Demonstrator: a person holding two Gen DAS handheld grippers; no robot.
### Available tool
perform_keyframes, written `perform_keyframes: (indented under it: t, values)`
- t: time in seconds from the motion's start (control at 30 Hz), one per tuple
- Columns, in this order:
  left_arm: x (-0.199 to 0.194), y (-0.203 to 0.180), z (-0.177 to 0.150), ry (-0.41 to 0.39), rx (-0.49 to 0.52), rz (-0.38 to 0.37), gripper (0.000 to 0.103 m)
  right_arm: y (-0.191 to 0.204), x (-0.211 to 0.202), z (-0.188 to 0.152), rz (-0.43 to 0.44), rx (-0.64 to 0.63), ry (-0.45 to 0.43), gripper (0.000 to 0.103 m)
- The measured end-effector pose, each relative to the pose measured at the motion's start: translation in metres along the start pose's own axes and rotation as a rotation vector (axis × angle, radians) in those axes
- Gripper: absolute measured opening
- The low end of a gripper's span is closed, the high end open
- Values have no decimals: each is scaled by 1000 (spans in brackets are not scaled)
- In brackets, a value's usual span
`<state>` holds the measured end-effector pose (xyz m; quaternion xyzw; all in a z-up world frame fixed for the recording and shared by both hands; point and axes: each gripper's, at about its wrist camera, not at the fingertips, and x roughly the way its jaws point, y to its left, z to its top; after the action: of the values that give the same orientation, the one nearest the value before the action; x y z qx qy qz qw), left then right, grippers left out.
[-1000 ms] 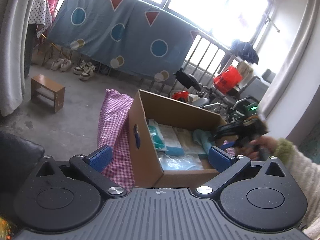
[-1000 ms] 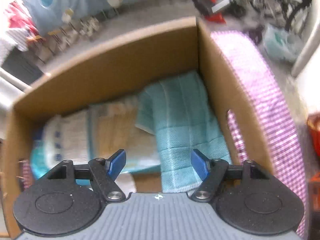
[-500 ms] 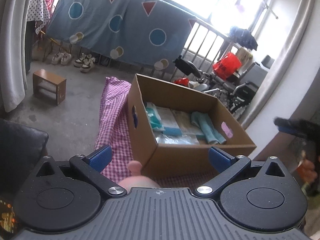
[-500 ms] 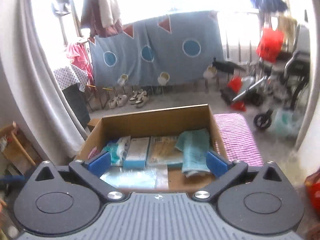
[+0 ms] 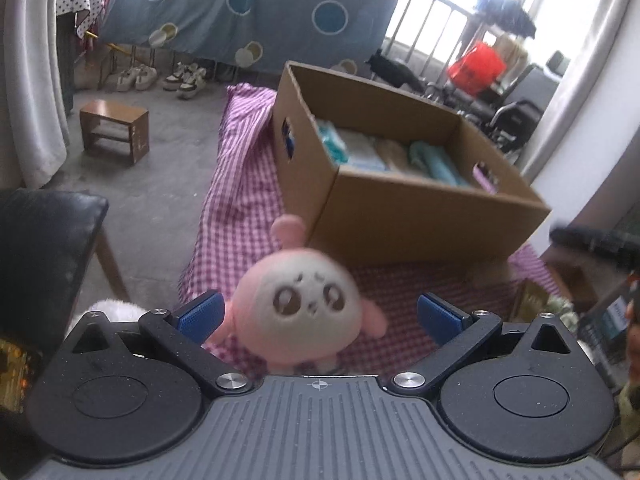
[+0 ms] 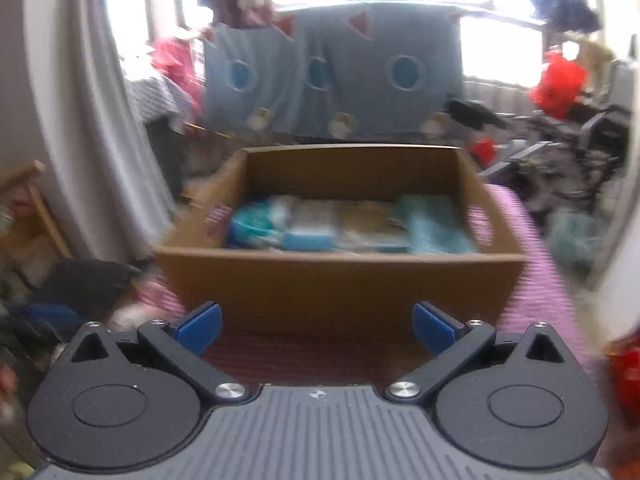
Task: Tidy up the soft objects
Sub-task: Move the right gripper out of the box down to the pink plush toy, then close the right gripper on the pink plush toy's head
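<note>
1 pink plush toy [image 5: 298, 312] now sits between the wide-apart jaws of the left gripper [image 5: 318, 314], untouched, on the checked cloth [image 5: 240, 200] before the cardboard box [image 5: 420, 216]; a second ago it was out of view. The right gripper [image 6: 316, 328], spread and empty, has drawn back from the box, its towel delivered, so the toy looks next.

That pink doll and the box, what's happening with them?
A person is tidying soft things into the cardboard box, which stands on a pink checked cloth and already holds folded towels and packets. The left gripper is open around the pink plush doll in front of the box, not squeezing it yet. The right gripper is open and empty, facing the box.
</note>
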<state>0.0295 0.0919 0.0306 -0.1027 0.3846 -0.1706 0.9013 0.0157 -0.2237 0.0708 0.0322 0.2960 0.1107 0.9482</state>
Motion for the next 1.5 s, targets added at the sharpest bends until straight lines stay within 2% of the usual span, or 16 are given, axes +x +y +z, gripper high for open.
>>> perform_keyframes:
  t: [0.1, 0.2, 0.33, 0.5, 0.63, 0.73, 0.8, 1.0, 1.23, 1.37, 1.5]
  values:
    - [3, 1, -9, 14, 9, 30, 103, 9, 19, 4, 174, 66, -15, 103]
    - [8, 2, -13, 29, -1, 38, 103, 25, 54, 5, 312, 118, 61, 103]
    - [16, 4, -16, 46, 3, 37, 103, 48, 104, -1, 410, 145, 202, 103]
    - [30, 9, -16, 85, 1, 16, 103, 62, 143, -12, 484, 212, 319, 97]
    - [41, 10, -17, 117, -6, -15, 103, 66, 165, -21, 510, 256, 398, 84]
    - [47, 11, -18, 130, -15, -10, 103, 68, 174, -25, 544, 280, 434, 83]
    - [48, 13, -17, 136, -23, -11, 103, 68, 180, -28, 548, 286, 449, 77]
    - [45, 21, -14, 138, -88, -40, 103, 63, 180, -29, 567, 315, 458, 77]
    - [47, 9, -17, 136, -67, 7, 103, 63, 173, -32, 564, 317, 468, 77]
    - [44, 4, -16, 141, -84, -21, 103, 59, 162, -28, 541, 307, 446, 77]
    - [38, -4, -15, 121, -57, -27, 103, 56, 150, -25, 540, 312, 432, 77]
